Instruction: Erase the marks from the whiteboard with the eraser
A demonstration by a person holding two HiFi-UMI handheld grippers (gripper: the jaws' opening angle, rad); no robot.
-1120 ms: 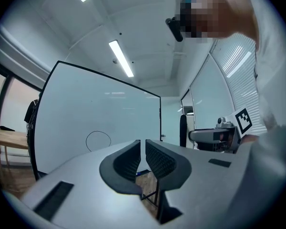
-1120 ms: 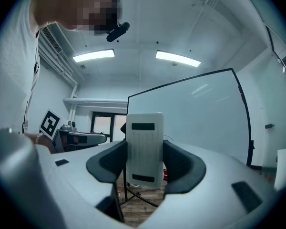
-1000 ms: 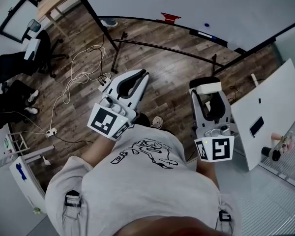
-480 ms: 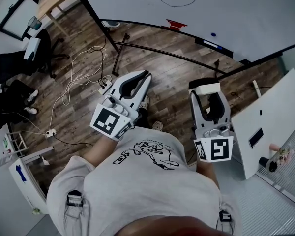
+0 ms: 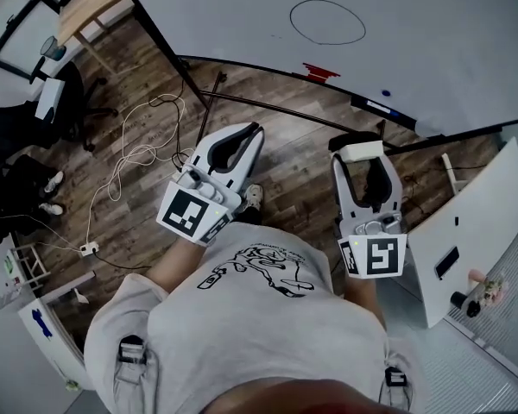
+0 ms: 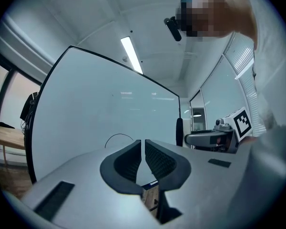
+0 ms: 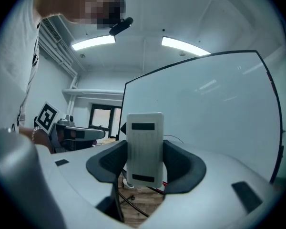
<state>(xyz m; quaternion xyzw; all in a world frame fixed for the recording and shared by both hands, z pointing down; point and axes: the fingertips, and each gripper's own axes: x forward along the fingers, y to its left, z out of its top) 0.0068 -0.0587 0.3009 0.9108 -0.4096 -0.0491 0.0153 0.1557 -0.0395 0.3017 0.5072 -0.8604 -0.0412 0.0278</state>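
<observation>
White ribbed plastic eraser (image 7: 144,147) is clamped in my right gripper (image 5: 363,155), apart from the large white whiteboard (image 5: 432,50). A thin black circle mark (image 5: 327,21) sits above the board's lower edge, and its top is cut off. My left gripper (image 5: 240,138) is pinched closed and empty.

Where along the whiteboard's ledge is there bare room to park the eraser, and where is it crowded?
The ledge looks bare from its left end to the red item. Right of that it is crowded: a small blue thing and a dark marker-like piece. The right gripper holds the eraser.
</observation>
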